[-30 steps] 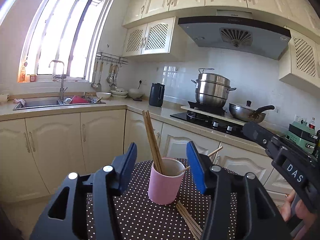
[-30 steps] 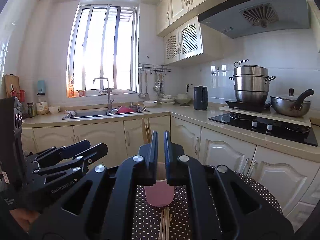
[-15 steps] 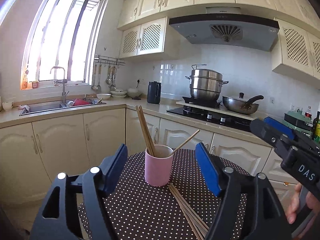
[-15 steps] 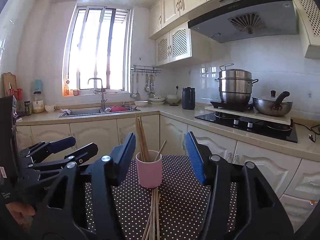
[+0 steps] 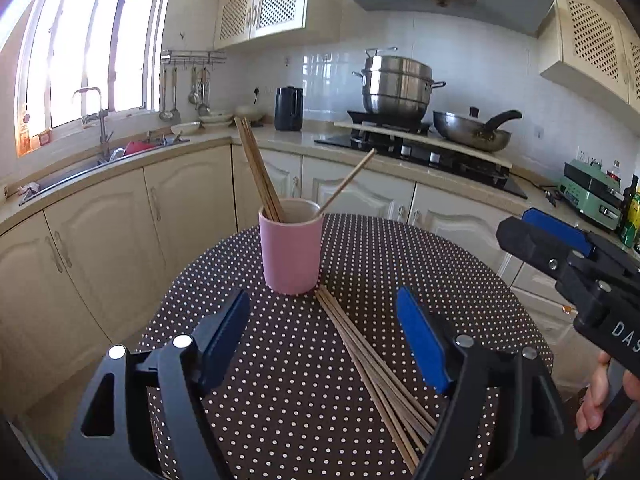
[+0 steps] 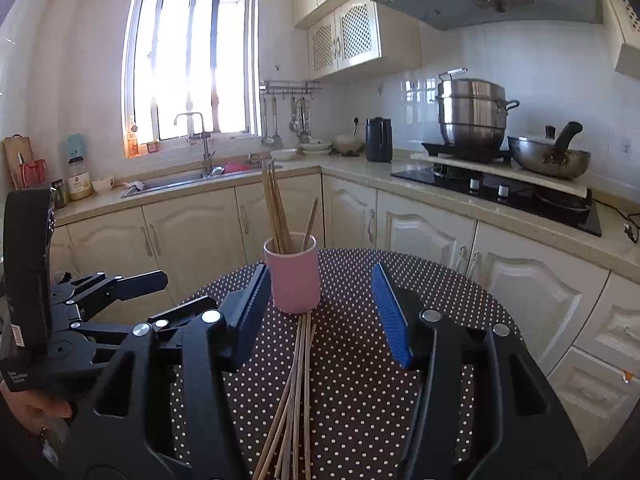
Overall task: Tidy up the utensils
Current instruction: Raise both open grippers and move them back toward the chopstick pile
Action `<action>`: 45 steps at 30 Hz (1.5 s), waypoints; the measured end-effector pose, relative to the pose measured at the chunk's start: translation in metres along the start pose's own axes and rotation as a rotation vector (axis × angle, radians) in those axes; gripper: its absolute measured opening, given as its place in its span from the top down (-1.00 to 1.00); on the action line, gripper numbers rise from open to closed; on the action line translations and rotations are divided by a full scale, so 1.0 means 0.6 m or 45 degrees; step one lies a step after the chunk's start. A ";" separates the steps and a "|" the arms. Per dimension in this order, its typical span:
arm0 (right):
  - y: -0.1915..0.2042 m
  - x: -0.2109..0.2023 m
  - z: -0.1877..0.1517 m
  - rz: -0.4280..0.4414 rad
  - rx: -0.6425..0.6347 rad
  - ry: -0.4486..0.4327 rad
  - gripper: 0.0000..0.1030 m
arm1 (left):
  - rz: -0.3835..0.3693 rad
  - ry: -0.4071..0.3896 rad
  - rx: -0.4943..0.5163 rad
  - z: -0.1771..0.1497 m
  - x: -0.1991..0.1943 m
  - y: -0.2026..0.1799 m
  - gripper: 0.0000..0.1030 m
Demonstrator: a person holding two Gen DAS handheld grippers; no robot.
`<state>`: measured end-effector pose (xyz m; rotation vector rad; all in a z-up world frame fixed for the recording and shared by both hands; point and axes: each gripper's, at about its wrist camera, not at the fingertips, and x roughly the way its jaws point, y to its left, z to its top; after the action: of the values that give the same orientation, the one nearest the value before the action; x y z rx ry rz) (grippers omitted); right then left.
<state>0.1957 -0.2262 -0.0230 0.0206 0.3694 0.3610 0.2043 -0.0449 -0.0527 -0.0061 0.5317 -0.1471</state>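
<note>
A pink cup (image 5: 291, 248) stands upright on a round table with a dark polka-dot cloth (image 5: 400, 264). Several wooden chopsticks stand in the cup (image 5: 256, 168). A bundle of loose chopsticks (image 5: 372, 364) lies on the cloth in front of the cup. My left gripper (image 5: 326, 344) is open and empty, held back from the cup above the loose chopsticks. In the right wrist view the cup (image 6: 295, 280) sits just beyond my right gripper (image 6: 320, 312), which is open and empty over the loose chopsticks (image 6: 298, 392).
The right gripper shows at the right edge of the left wrist view (image 5: 576, 272); the left gripper shows at the left of the right wrist view (image 6: 80, 312). Kitchen cabinets (image 5: 192, 216), a sink (image 6: 188, 180) and a stove with pots (image 5: 400, 92) lie behind the table.
Both grippers have pulled back from the cup and lowered toward the table. The right gripper was shut and has opened wide. One more chopstick now leans in the cup.
</note>
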 end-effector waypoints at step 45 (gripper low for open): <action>-0.065 0.183 -0.130 0.153 0.154 0.582 -0.02 | 0.024 0.564 -0.194 -0.091 0.223 0.068 -0.44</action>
<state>0.2767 -0.2281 -0.1378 0.0797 0.8447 0.4617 0.2962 -0.0218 -0.1693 -0.1191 0.9842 -0.0888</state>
